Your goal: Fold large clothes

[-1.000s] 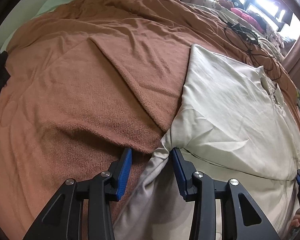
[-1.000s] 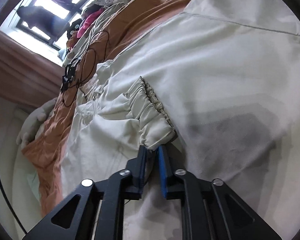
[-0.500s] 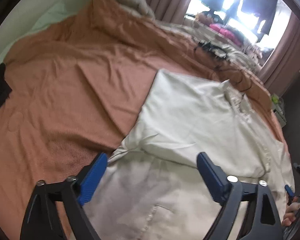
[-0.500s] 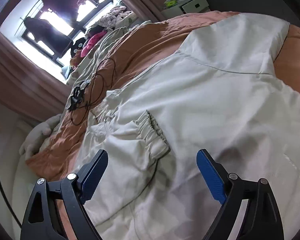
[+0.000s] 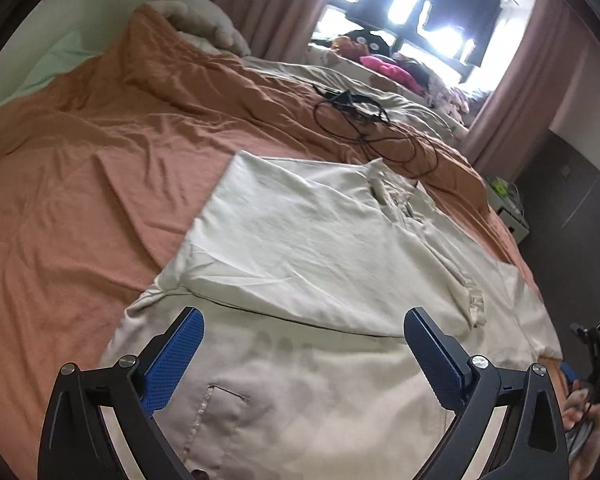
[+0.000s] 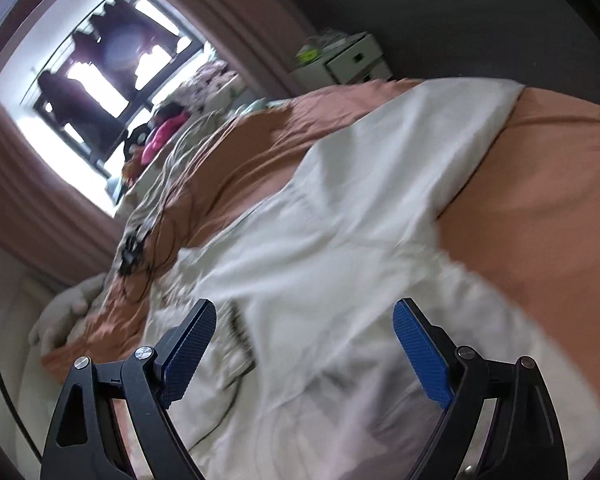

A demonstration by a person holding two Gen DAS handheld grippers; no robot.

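Observation:
A large cream jacket (image 5: pixel 308 264) lies on the brown blanket (image 5: pixel 100 168) of a bed, with one sleeve folded across its body and the elastic cuff (image 5: pixel 474 300) at the right. My left gripper (image 5: pixel 302 354) is open and empty, hovering above the jacket's lower part near a pocket. My right gripper (image 6: pixel 304 344) is open and empty above the same jacket (image 6: pixel 340 240); this view is blurred. The right gripper also shows at the right edge of the left wrist view (image 5: pixel 592 352).
A black cable tangle (image 5: pixel 364 120) lies on the blanket beyond the jacket. A plush toy (image 5: pixel 196 20) sits at the head of the bed. A white drawer unit (image 6: pixel 348 64) stands beside the bed. A window with curtains is behind.
Both grippers have opened, let go of the jacket's sleeve and drawn back and up. The sleeve now lies folded across the jacket.

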